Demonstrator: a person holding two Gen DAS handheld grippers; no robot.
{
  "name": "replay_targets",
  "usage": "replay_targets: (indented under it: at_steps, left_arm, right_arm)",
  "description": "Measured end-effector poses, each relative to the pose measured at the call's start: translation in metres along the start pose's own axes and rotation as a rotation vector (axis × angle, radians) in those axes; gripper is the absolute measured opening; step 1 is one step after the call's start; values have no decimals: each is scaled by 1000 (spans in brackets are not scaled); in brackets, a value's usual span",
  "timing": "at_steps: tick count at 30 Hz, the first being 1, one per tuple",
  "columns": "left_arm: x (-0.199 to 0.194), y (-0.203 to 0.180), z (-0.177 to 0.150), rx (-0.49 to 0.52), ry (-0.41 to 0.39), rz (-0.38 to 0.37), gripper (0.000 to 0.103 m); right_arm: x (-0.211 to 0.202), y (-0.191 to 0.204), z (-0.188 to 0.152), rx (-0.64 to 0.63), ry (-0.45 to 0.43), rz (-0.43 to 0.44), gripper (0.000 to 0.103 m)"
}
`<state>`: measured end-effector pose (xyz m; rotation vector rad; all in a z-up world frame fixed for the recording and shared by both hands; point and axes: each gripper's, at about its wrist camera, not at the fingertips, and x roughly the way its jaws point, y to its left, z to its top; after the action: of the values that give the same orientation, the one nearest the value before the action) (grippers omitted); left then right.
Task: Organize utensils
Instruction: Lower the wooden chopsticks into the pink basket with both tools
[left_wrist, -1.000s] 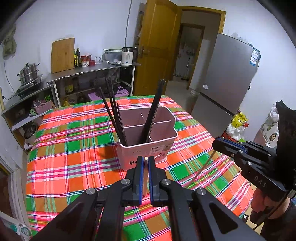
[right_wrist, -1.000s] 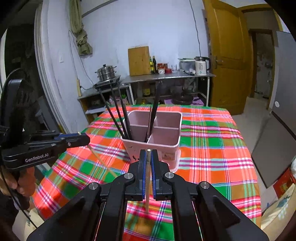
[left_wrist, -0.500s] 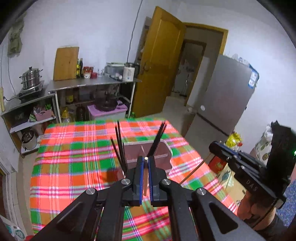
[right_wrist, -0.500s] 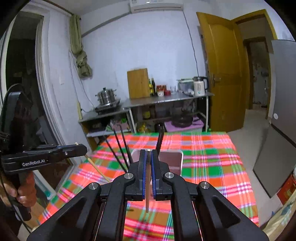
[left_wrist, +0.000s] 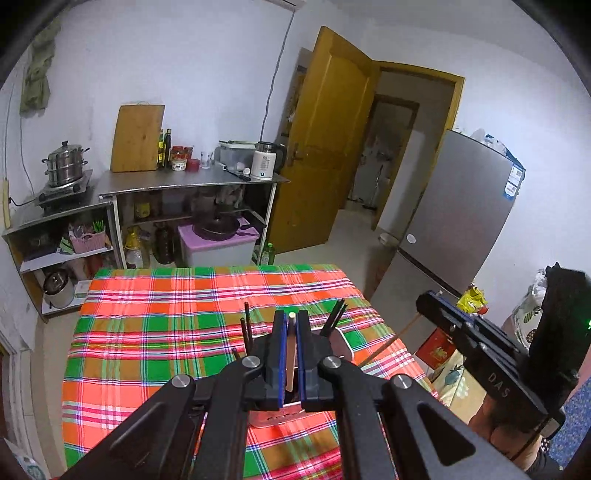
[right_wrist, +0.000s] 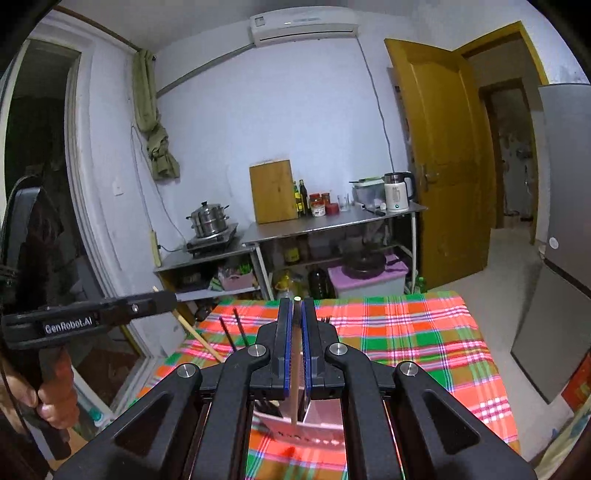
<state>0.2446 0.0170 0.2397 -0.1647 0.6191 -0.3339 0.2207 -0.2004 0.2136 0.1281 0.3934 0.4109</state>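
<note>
Chopsticks: I've got one pale chopstick (left_wrist: 291, 354) pinched in the left gripper (left_wrist: 291, 321), jaws fully closed on it, and a second one (right_wrist: 294, 373) clamped the same way in the right gripper (right_wrist: 296, 306). Both hang above the pink holder (right_wrist: 314, 421), which sits on the plaid table (left_wrist: 155, 325) and is mostly hidden behind the jaws. Several dark chopsticks (left_wrist: 246, 328) already stand in the holder, some left side, some right (left_wrist: 334, 319); exact compartments I can't tell. So partly done by my read: dark ones sorted, these two pale ones not yet in. Nothing else loose on the cloth that I can see.
</note>
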Motion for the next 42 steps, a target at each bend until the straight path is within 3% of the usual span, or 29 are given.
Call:
replay_targets:
  at_steps: [6, 24, 37, 42]
  left_arm:
    - [24, 10, -7, -17, 33, 3, 4]
    - [88, 37, -55, -46, 147, 17, 4]
    - [90, 34, -59, -36, 142, 39, 5]
    - [77, 31, -58, -34, 115, 48, 9]
  right_arm:
    - [19, -1, -4, -2, 10, -6, 5]
    - [69, -10, -58, 8, 138, -19, 5]
    - [69, -9, -54, 4, 158, -2, 5]
    - [61, -9, -52, 9, 145, 3, 14]
